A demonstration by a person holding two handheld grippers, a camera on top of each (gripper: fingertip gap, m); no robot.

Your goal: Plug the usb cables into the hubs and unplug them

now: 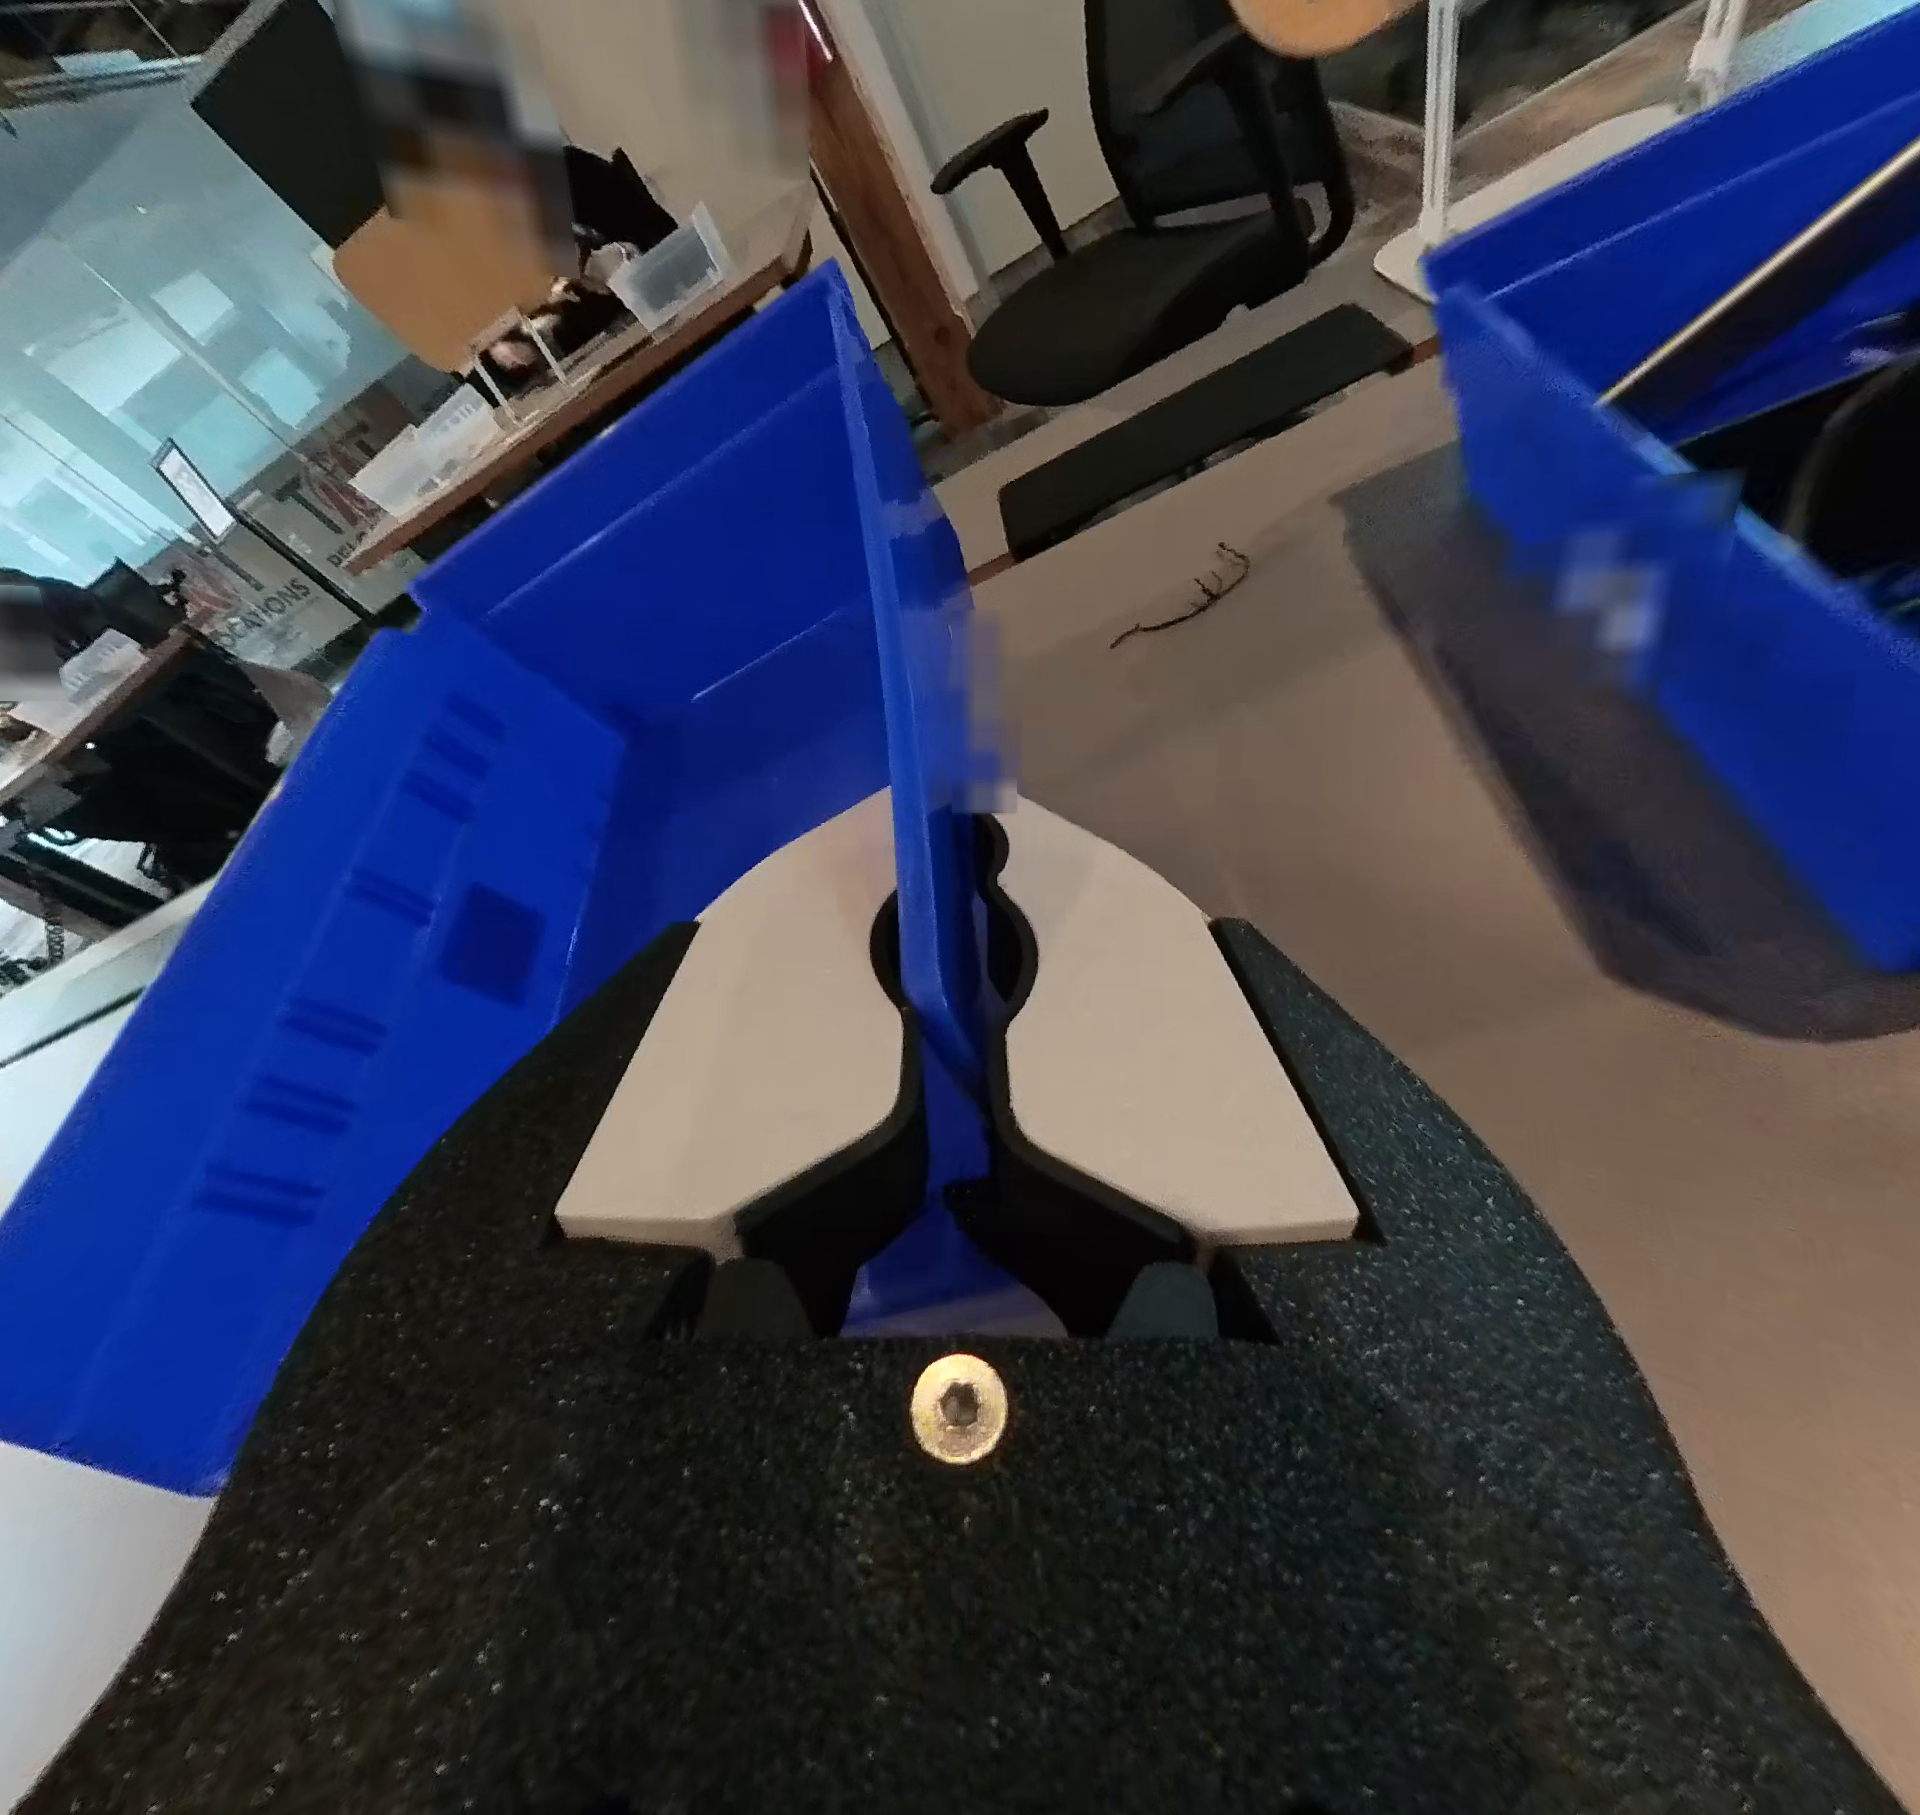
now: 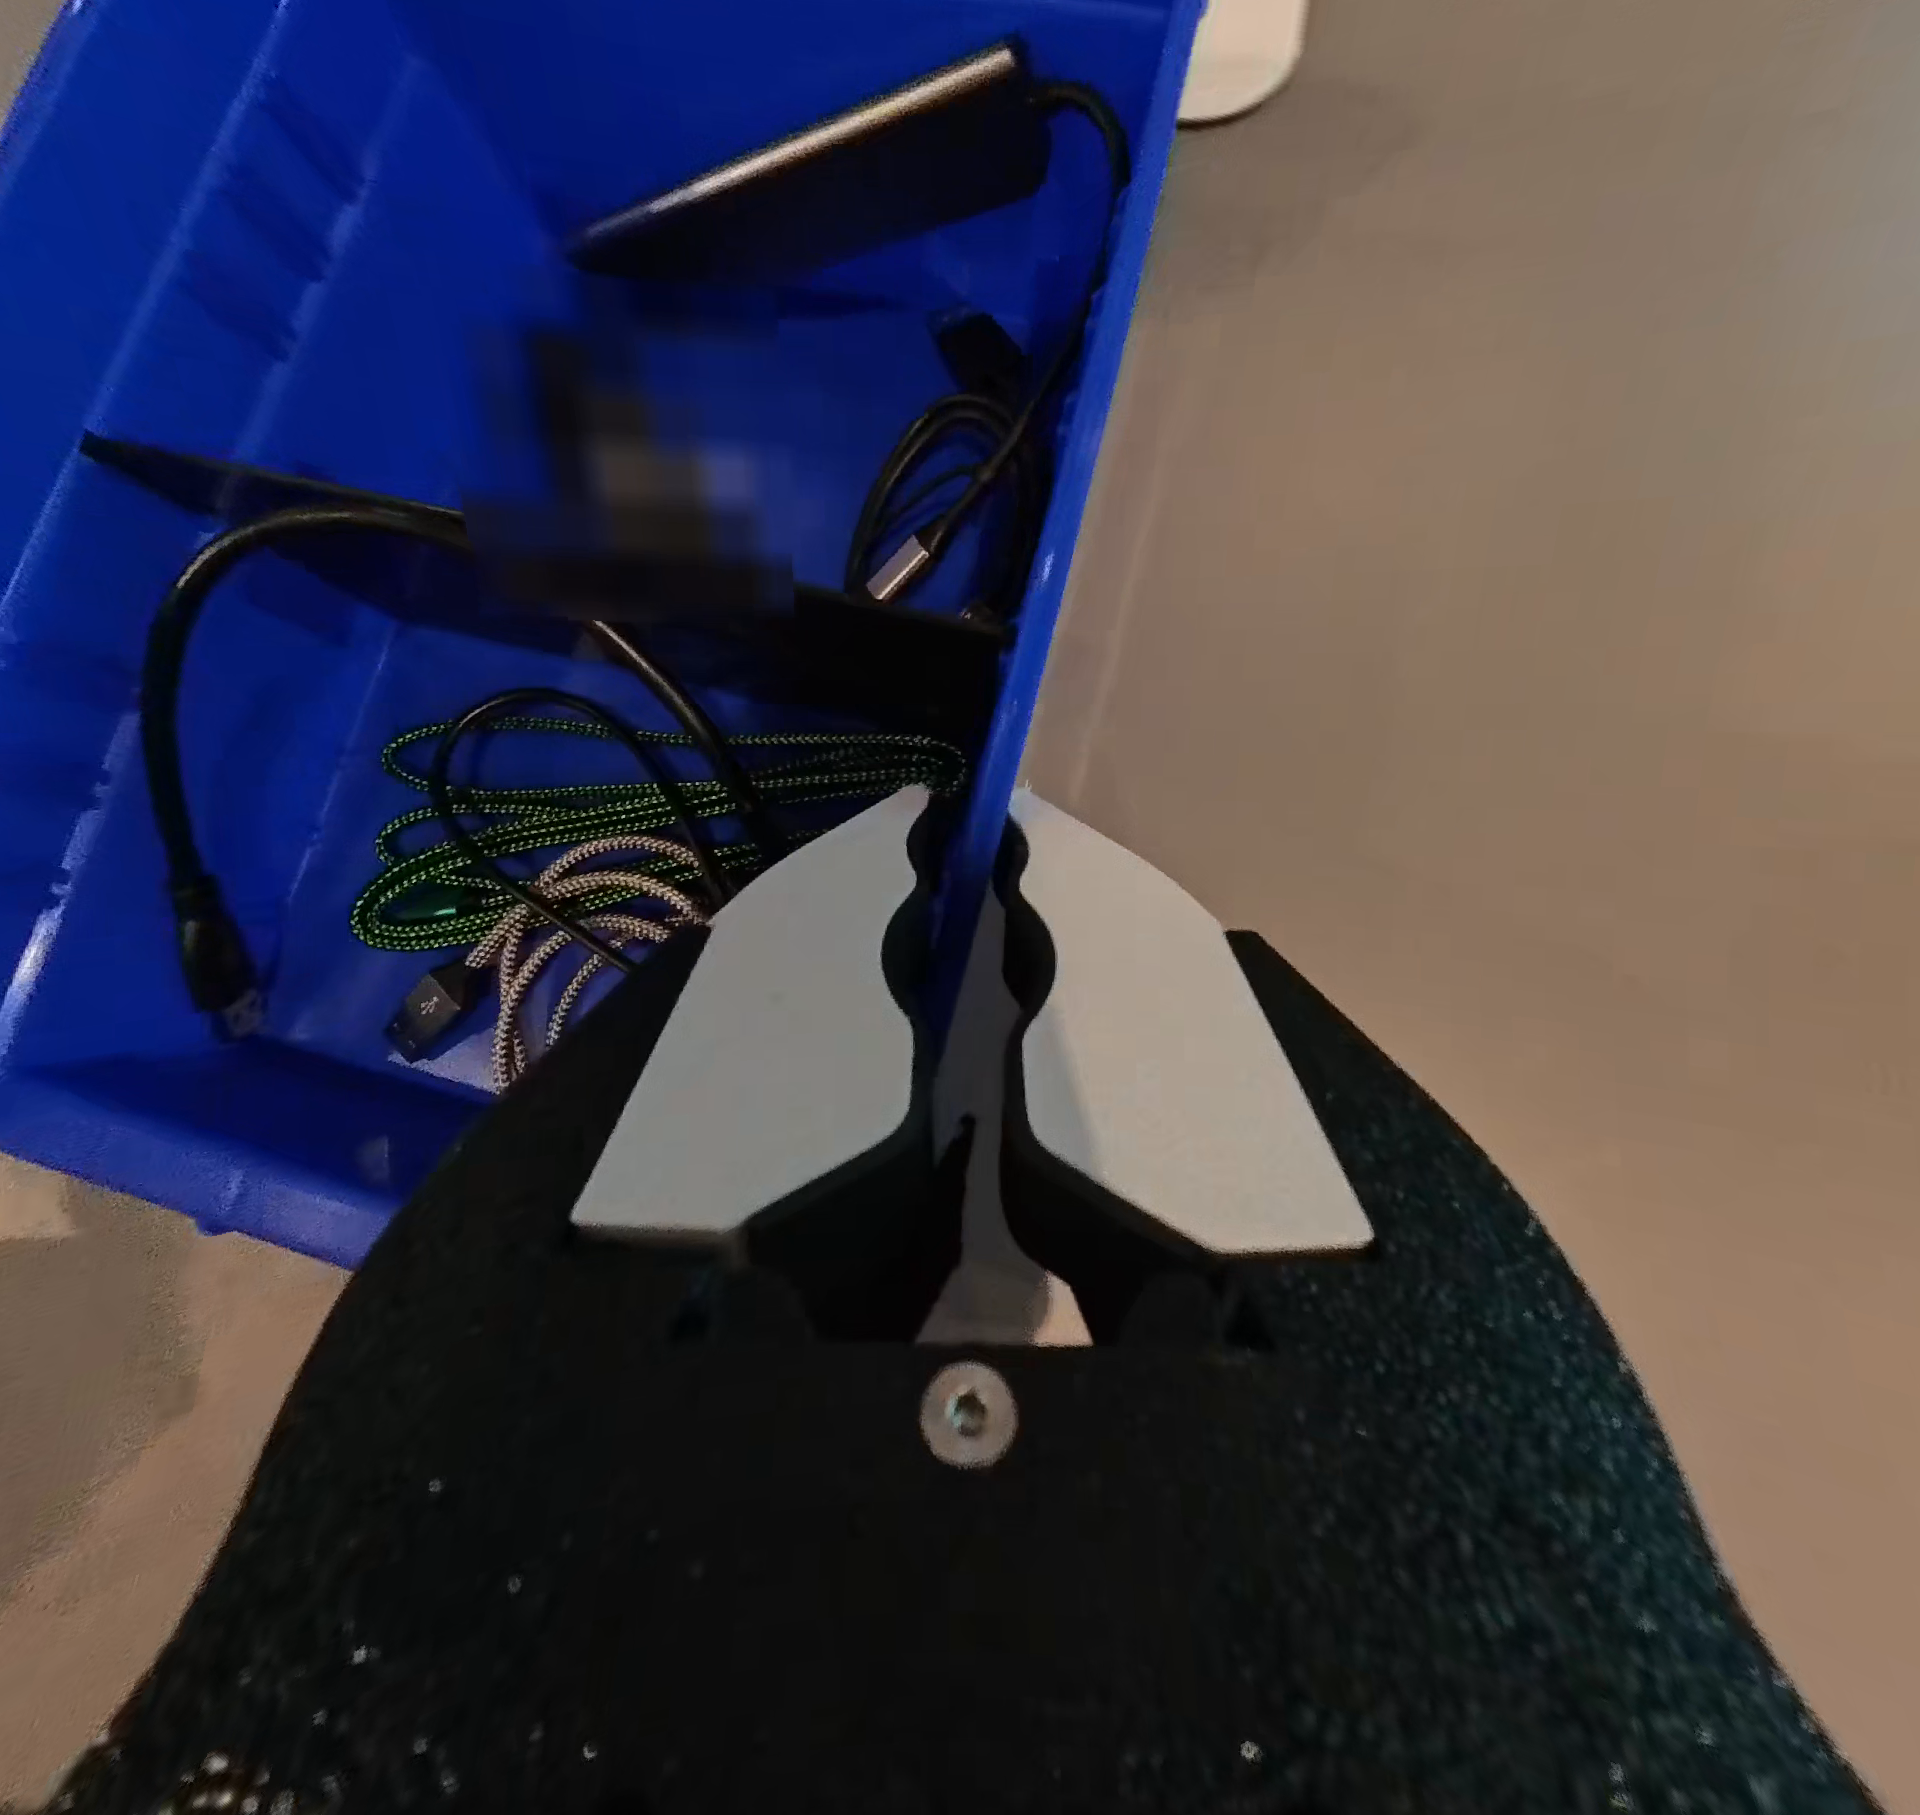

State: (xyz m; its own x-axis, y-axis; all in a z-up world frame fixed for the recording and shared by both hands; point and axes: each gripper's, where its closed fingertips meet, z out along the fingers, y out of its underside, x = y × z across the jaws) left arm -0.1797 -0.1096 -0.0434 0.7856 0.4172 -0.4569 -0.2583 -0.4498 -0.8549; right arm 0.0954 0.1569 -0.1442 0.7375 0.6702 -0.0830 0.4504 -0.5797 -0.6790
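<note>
My left gripper [image 1: 951,830] is shut on the thin side wall of an empty blue bin [image 1: 644,622]. My right gripper [image 2: 971,820] is shut on the right wall of a second blue bin [image 2: 1101,363]. That bin holds a slim grey hub [image 2: 821,165], a black hub [image 2: 894,664], a green braided cable [image 2: 644,778], a grey-white braided cable [image 2: 582,913] and thin black cables [image 2: 956,456]. This second bin also shows at the right of the left wrist view [image 1: 1662,622], tilted and blurred, with a dark shadow under it.
The bins are over a grey-beige table [image 2: 1507,622]. A white stand base [image 2: 1247,20] sits beyond the filled bin. A black office chair [image 1: 1195,207] and a black pad [image 1: 1195,435] are past the table's far edge. A small dark twig-like scrap [image 1: 1184,602] lies between the bins. The tips of one gripper are about 40 cm away from the tips of the other.
</note>
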